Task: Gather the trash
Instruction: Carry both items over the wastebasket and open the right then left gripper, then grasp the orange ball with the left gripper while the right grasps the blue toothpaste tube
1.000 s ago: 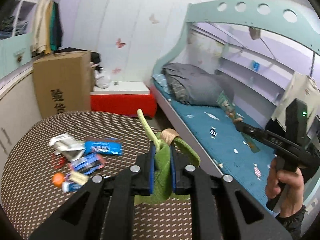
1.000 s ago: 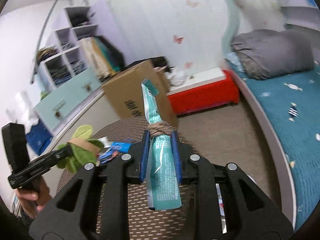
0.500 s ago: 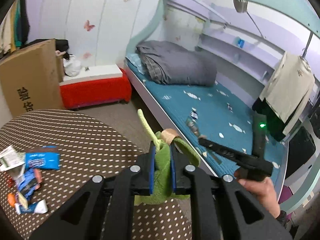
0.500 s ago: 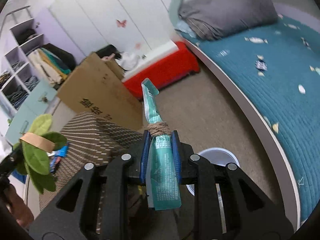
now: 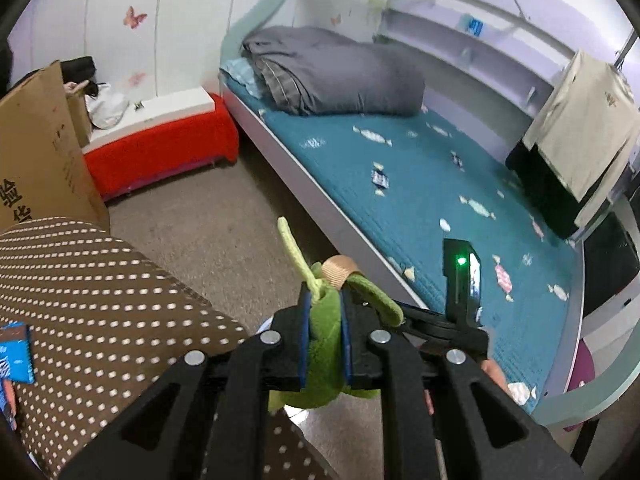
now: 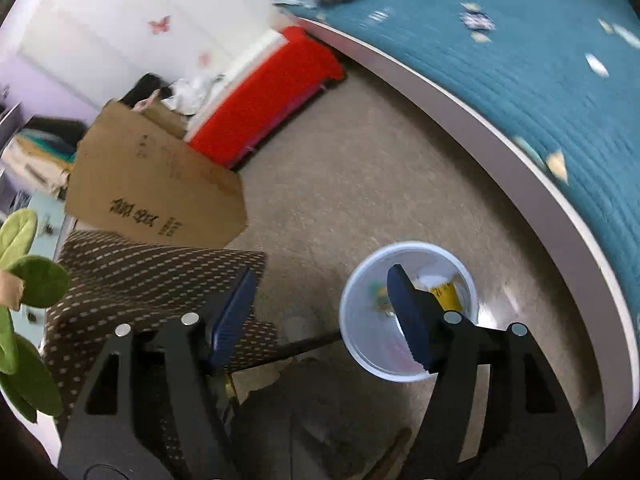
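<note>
Over the floor between bench and bed, your right gripper [image 6: 324, 312] hangs above the white trash bin [image 6: 360, 340]; its fingers [image 6: 234, 312] are spreading apart with nothing between them, and the bin below already holds a few scraps, a yellow one [image 6: 446, 296] among them. Your left gripper [image 5: 325, 340] is clenched on a green plush-looking item [image 5: 324, 348] with a leaf-like stalk and a tan band, gripped across its soft body. Treat this item as light, compressible and non-fragile: it will likely deform under the fingers rather than slip, so a grip across the thick middle is adequate, and loose parts such as the stalk should be avoided as hold points. Remaining trash shows only at the left margin of the dotted bench [image 5: 100, 300], where a blue wrapper [image 5: 14, 352] lies flat. Expect such wrappers to be thin, slick and nearly weightless; take hold at a raised edge or crimped end, pinching firmly, since a flat film may slide away from the fingers.
</note>
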